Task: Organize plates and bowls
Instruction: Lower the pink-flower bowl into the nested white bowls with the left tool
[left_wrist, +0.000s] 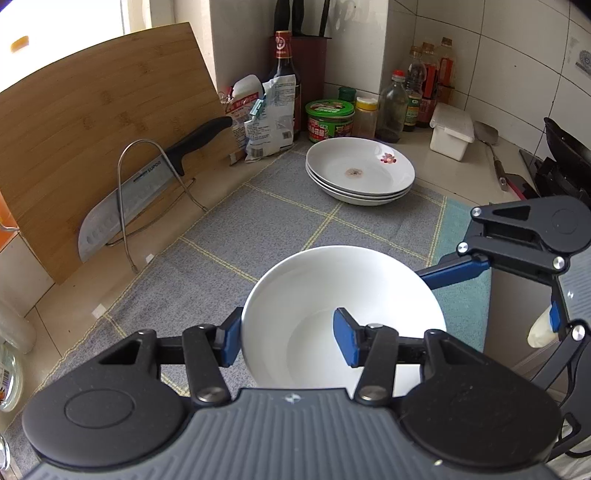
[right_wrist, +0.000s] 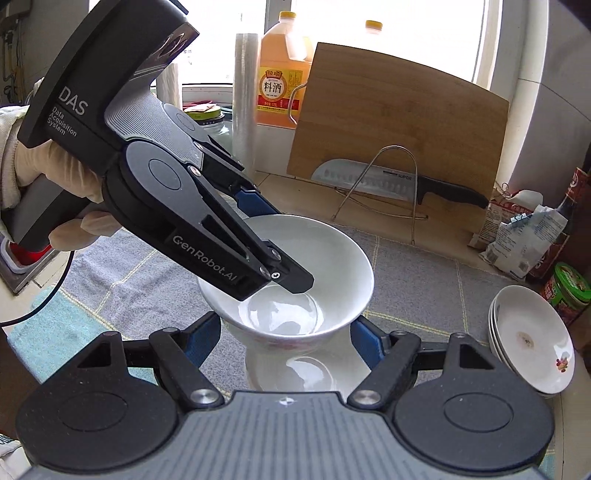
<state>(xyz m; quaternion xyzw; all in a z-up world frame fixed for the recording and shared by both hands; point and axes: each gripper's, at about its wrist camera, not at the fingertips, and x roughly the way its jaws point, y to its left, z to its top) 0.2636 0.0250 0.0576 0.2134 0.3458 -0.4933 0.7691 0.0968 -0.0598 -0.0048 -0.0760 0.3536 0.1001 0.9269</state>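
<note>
A white bowl (left_wrist: 332, 295) is held above the grey checked mat (left_wrist: 240, 221). My left gripper (left_wrist: 288, 339) is shut on its near rim, one blue pad outside the wall and one inside. From the right wrist, that bowl (right_wrist: 325, 258) sits on a second white bowl (right_wrist: 295, 369). My right gripper (right_wrist: 286, 336) is shut around the lower bowl, a pad on each side. The left gripper (right_wrist: 273, 240) reaches in from the upper left, held by a gloved hand (right_wrist: 55, 177). A stack of three white plates (left_wrist: 360, 171) rests at the mat's far corner; the same plates (right_wrist: 532, 339) appear at right.
A bamboo cutting board (left_wrist: 92, 110) and a cleaver (left_wrist: 147, 184) in a wire rack stand along the left. Bags, jars and bottles (left_wrist: 417, 92) crowd the back corner. A white lidded box (left_wrist: 452, 133), a spatula (left_wrist: 491, 147) and a dark wok (left_wrist: 565, 147) lie at right.
</note>
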